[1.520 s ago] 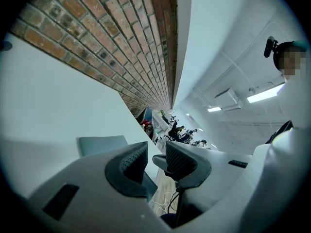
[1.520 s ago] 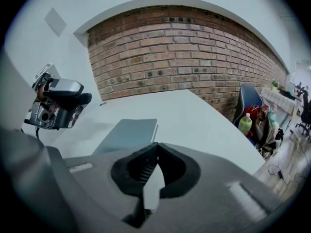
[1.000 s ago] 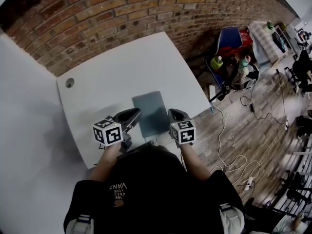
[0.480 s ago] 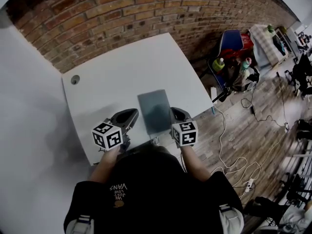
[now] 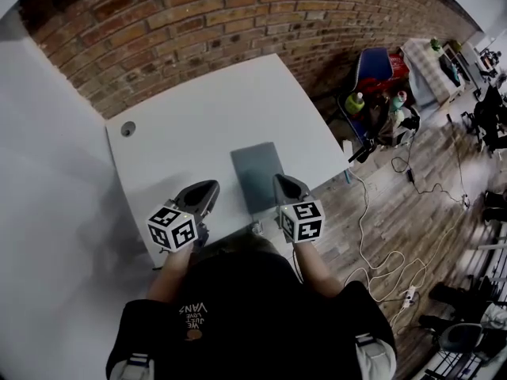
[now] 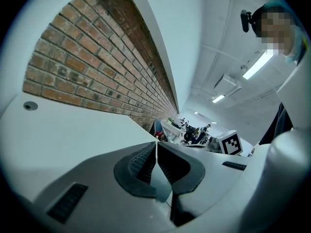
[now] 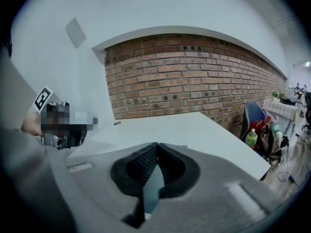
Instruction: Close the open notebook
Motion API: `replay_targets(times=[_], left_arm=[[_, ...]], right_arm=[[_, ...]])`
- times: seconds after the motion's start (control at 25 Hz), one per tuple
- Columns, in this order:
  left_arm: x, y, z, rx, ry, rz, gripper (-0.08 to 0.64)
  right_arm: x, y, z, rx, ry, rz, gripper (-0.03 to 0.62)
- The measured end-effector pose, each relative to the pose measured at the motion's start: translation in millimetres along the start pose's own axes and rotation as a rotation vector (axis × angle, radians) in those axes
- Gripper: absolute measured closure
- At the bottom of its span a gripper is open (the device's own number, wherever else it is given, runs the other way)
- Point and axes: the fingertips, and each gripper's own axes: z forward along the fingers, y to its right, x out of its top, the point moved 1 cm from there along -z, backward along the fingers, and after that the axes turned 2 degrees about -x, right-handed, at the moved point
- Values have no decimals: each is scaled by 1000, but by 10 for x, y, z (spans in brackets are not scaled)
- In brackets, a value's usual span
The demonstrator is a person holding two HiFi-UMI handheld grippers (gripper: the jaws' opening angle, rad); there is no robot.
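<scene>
Left tool [image 5: 207,190] and right tool [image 5: 282,183] flank the closed grey notebook [image 5: 257,176].

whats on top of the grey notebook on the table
Nothing lies on the closed grey rectangular notebook; its cover is bare. It rests flat on the white table. Its pages and the tabletop beneath are covered.

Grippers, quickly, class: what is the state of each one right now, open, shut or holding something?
Left gripper: shut, jaws together, holding nothing.
Right gripper: shut, jaws together, holding nothing.
</scene>
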Motion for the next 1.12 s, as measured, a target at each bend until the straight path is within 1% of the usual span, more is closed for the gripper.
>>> replay_targets(times=[0.2, 0.44, 0.84, 1.04, 1.12], left_arm=[[-2, -28, -224, 18, 16, 21, 541], [-30, -62, -447, 31, 39, 29, 548], [-90, -99, -673, 39, 53, 47, 554], [-109, -115, -808, 70, 58, 91, 554], [-133, -120, -847, 71, 53, 94, 554]], right_arm=[[61, -210, -84, 6, 26, 2, 594], [135, -459, -167, 27, 69, 6, 594], [238, -771, -281, 45, 112, 4, 594], [277, -909, -337, 54, 133, -8, 594], [269, -966, -338, 57, 133, -19, 594]])
